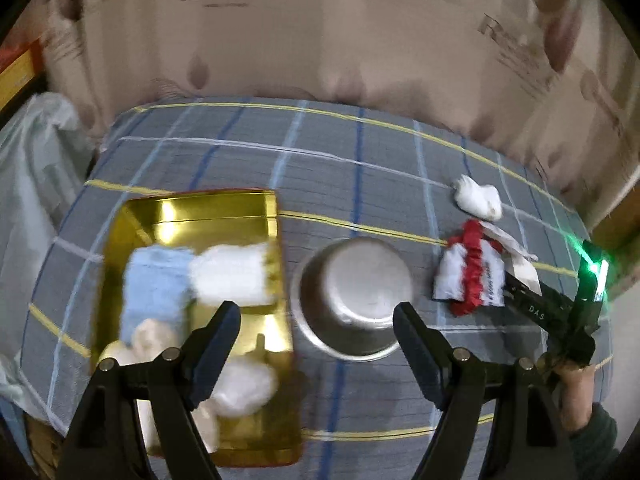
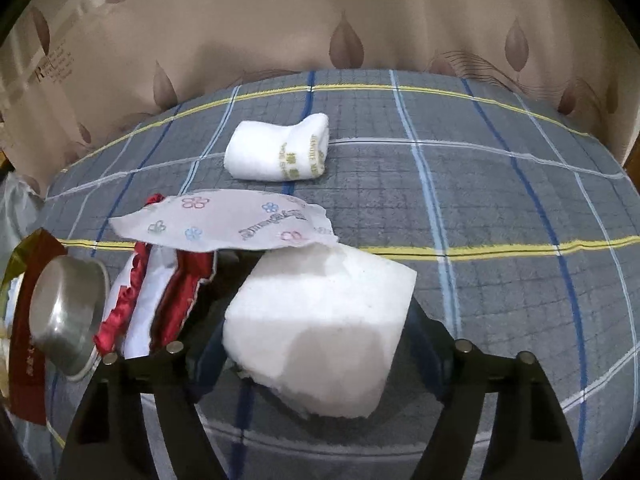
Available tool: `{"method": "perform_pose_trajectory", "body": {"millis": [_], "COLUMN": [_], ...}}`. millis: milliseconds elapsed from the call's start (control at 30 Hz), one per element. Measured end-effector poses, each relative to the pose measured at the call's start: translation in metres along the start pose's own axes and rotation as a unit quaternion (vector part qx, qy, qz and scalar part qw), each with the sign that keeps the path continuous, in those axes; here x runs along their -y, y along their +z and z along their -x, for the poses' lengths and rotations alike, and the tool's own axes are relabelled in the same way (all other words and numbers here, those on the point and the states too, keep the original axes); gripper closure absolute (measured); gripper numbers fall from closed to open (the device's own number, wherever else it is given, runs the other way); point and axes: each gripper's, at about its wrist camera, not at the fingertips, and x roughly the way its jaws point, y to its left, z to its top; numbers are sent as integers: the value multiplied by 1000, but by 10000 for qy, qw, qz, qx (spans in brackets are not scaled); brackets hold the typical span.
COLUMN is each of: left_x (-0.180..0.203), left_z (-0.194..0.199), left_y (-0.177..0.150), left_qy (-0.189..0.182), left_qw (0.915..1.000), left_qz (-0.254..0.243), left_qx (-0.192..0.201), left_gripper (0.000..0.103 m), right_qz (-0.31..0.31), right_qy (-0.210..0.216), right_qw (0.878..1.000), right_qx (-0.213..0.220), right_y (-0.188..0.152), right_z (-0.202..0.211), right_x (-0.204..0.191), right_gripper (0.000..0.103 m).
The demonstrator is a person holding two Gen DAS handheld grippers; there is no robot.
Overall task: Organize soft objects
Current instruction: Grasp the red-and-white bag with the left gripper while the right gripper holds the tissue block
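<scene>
In the right wrist view a white soft block sits between my right gripper fingers, filling the gap so both pads press its sides. A torn flowered wrapper hangs off its far end. A red and white cloth lies just to its left, and a rolled white towel lies farther off. My left gripper is open and empty above the near rim of an upturned steel bowl. Left of it, a gold tin holds a blue towel, a white towel and other white soft pieces.
The grey checked bedcover spreads under everything. A beige leaf-print curtain hangs behind the bed. A person's hand holds the right gripper at the right edge. A red box side stands beside the bowl.
</scene>
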Motion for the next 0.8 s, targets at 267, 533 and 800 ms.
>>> {"method": "perform_pose_trajectory", "body": {"millis": [267, 533, 800], "left_x": [80, 147, 188], "left_z": [-26, -59, -88], "left_y": [2, 0, -8], "left_qy": [-291, -288, -184], "left_qw": [9976, 9928, 9868], "left_qz": [-636, -1145, -1551], "left_qx": [-21, -194, -421], "left_gripper": [22, 22, 22], "right_qz": [30, 218, -144], "right_qy": [-134, -791, -634], "right_qw": [9997, 9962, 9977], "right_qx": [182, 282, 198], "right_y": [-18, -55, -63], "right_z": [33, 61, 53], "right_x": [35, 84, 105], "right_gripper": [29, 29, 28]}}
